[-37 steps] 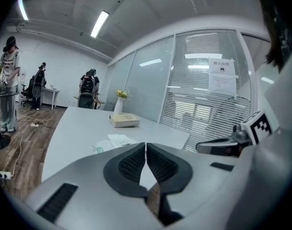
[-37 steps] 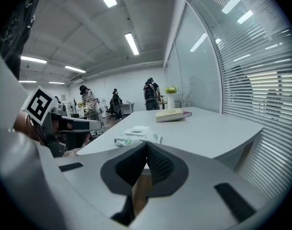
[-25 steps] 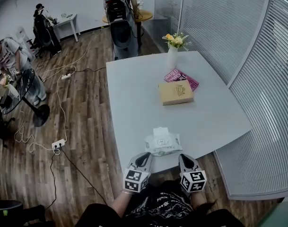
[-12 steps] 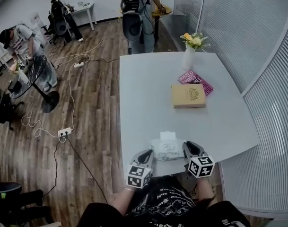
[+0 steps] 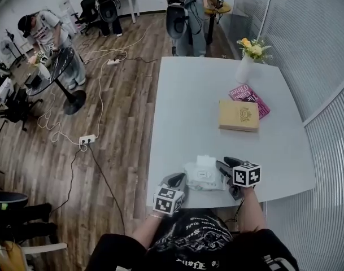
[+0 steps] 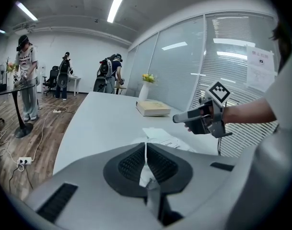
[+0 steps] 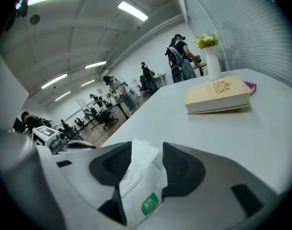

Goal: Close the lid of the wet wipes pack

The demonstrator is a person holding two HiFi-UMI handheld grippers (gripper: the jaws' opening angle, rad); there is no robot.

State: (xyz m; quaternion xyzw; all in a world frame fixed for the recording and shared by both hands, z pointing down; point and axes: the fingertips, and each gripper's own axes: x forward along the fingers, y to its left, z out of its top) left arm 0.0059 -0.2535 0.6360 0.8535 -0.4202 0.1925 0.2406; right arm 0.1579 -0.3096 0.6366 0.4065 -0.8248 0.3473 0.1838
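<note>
The white wet wipes pack [image 5: 204, 176] lies near the front edge of the grey table [image 5: 188, 112], its lid flap [image 5: 204, 161] folded open toward the far side. My left gripper [image 5: 181, 178] is at the pack's near left corner, shut on a thin white edge of the pack [image 6: 145, 169]. My right gripper [image 5: 221, 164] is at the pack's right side, pointing left across it. Its jaws are opening and its pads are not pressing on anything. In the right gripper view the pack [image 7: 141, 195] and its raised lid [image 7: 145, 153] show between the jaws of the right gripper [image 7: 146, 152].
A tan book [image 5: 239, 115] lies mid-table, with a pink book [image 5: 248, 97] and a vase of flowers [image 5: 246, 66] behind it. The table's front edge is right at my body. People, chairs and floor cables [image 5: 87, 140] are off to the left.
My right gripper has moved from the table's front edge up along the pack's right side and swung left toward it. The left gripper stays at the pack's near left corner.
</note>
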